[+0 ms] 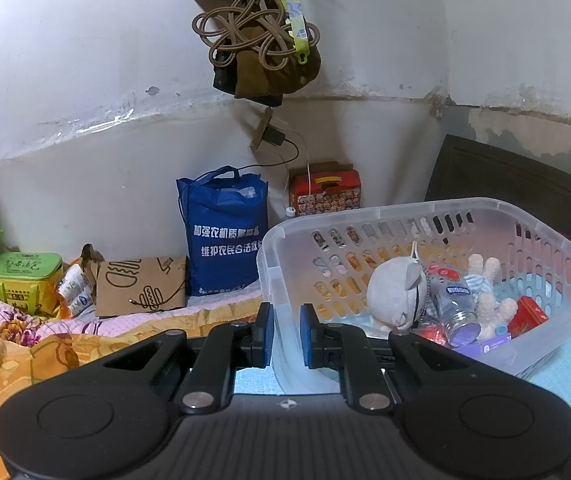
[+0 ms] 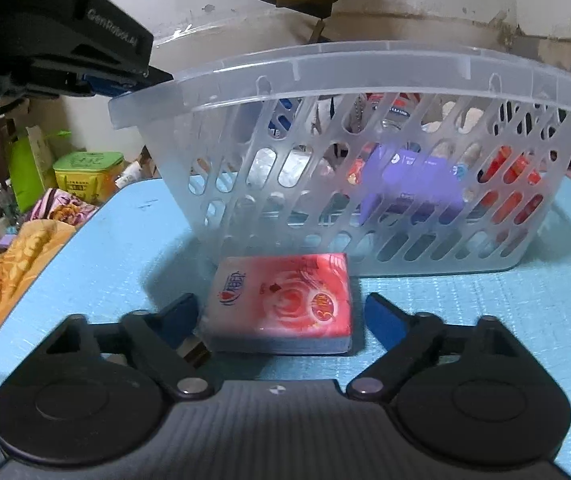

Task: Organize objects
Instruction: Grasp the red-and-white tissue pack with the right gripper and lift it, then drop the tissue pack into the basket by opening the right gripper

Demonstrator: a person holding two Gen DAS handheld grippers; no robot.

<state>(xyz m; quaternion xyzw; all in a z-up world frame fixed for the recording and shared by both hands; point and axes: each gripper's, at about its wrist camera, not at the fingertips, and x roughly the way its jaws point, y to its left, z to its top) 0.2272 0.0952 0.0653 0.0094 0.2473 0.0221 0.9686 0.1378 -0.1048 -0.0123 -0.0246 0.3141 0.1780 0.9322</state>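
Note:
A clear plastic basket [image 1: 405, 210] stands on the light blue tabletop [image 2: 125, 240]. Inside it lie a grey plush toy [image 1: 395, 292], a small bottle [image 1: 457, 312], a red box [image 1: 527, 314] and a purple box [image 2: 413, 184]. My left gripper [image 1: 286, 332] is shut on the basket's near-left corner rim; the right wrist view shows it [image 2: 125, 84] clamped there. A red tissue pack [image 2: 281, 296] lies flat just in front of the basket [image 2: 325, 64]. My right gripper [image 2: 281, 320] straddles the pack, jaws open, with a small gap on each side.
Against the wall stand a blue tote bag [image 1: 225, 232], a red patterned tin [image 1: 325, 194], a brown paper bag [image 1: 141, 284] and a green tin [image 1: 25, 280]. A brown bag with cords [image 1: 261, 52] hangs above. Floral bedding [image 1: 13, 360] borders the table's left edge.

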